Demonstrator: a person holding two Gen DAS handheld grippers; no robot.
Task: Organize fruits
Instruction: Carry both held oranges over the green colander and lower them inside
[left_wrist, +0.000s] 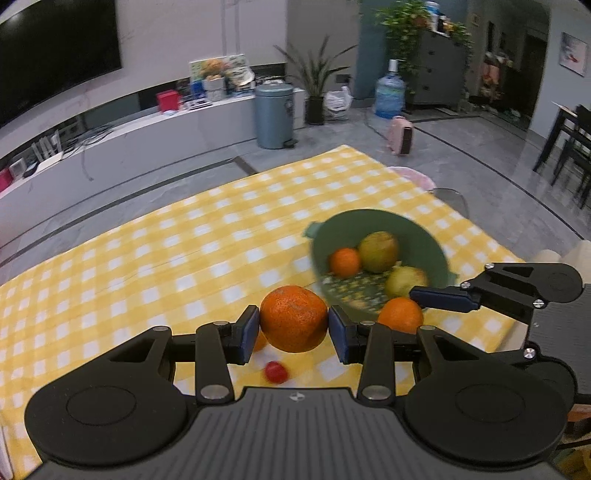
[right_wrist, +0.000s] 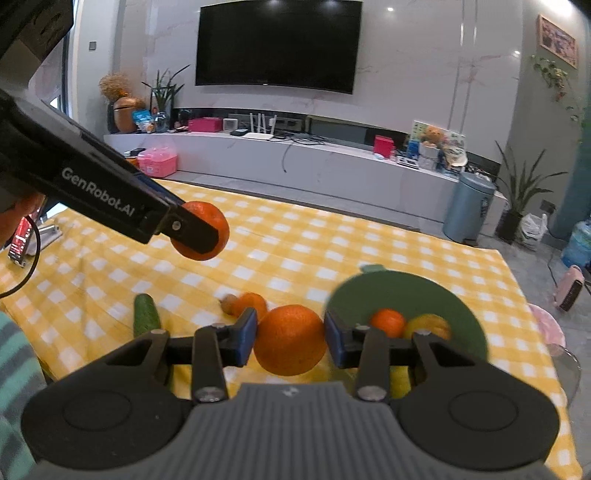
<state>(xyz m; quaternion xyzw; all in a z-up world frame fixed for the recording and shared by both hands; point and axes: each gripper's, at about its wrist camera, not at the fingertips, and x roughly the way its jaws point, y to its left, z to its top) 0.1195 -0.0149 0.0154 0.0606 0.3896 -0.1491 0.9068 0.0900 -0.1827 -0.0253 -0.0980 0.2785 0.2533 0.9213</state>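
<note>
A dimpled orange (left_wrist: 293, 319) was clamped between the left fingers (left_wrist: 249, 328), clear of the worktop, and a smoother orange (right_wrist: 290, 339) sat pinched between the right fingers (right_wrist: 246, 336). At two o'clock from the first, a green bowl (left_wrist: 373, 221) held a small tangerine (left_wrist: 345, 262) and two yellowish-green fruits (left_wrist: 379, 251).

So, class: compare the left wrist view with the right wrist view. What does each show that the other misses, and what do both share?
Only the left wrist view shows the small red fruit on the cloth, the water jug and the pink heater's front.

Only the right wrist view shows the cucumber and a striped sleeve.

Both show the green bowl holding fruit, the yellow checked tablecloth, and each gripper clamped on an orange: left gripper, right gripper.
</note>
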